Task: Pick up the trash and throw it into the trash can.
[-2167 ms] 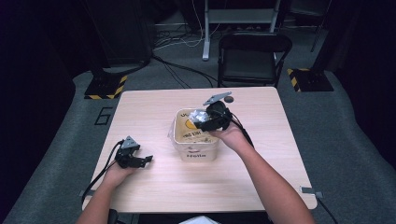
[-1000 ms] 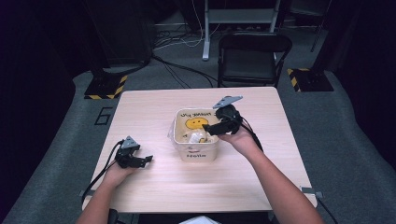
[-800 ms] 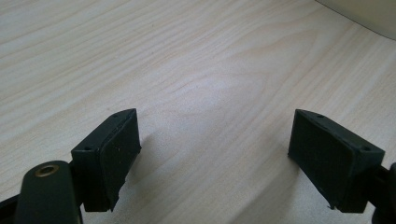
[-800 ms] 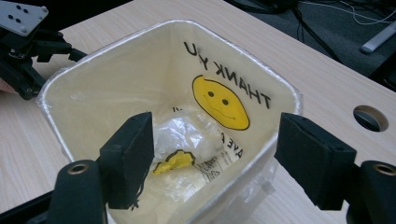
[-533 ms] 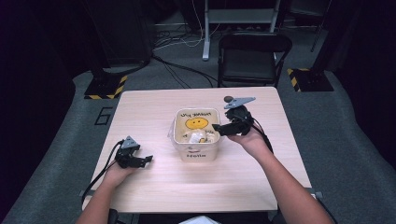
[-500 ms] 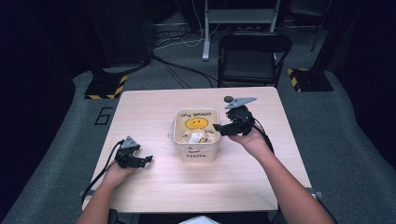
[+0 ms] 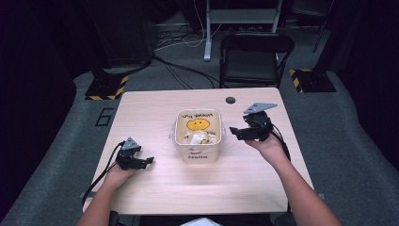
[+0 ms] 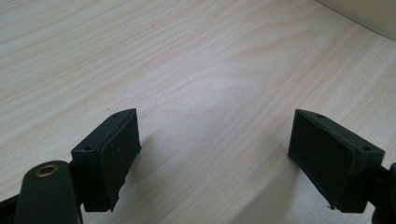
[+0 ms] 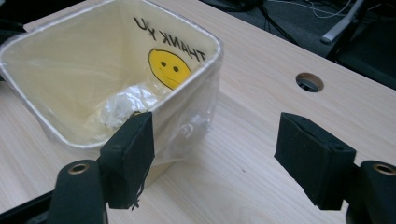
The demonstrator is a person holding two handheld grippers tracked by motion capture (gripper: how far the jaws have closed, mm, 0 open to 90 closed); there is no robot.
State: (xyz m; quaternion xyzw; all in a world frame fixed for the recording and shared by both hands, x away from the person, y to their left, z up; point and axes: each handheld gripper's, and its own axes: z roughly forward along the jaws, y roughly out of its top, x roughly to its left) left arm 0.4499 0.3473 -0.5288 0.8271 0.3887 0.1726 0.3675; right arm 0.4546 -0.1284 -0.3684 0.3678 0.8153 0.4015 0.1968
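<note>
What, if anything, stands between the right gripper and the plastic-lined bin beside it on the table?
Nothing visible does. The right gripper, jaws open, sits just off the bin's right side with bare table between them. The plastic liner draping that wall is the first thing it would meet.

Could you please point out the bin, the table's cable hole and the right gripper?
Bin (image 7: 198,155): high view, its front wall.
Cable hole (image 9: 309,82): right gripper view, its opening.
Right gripper (image 7: 234,133): high view, between its fingertips.
</note>
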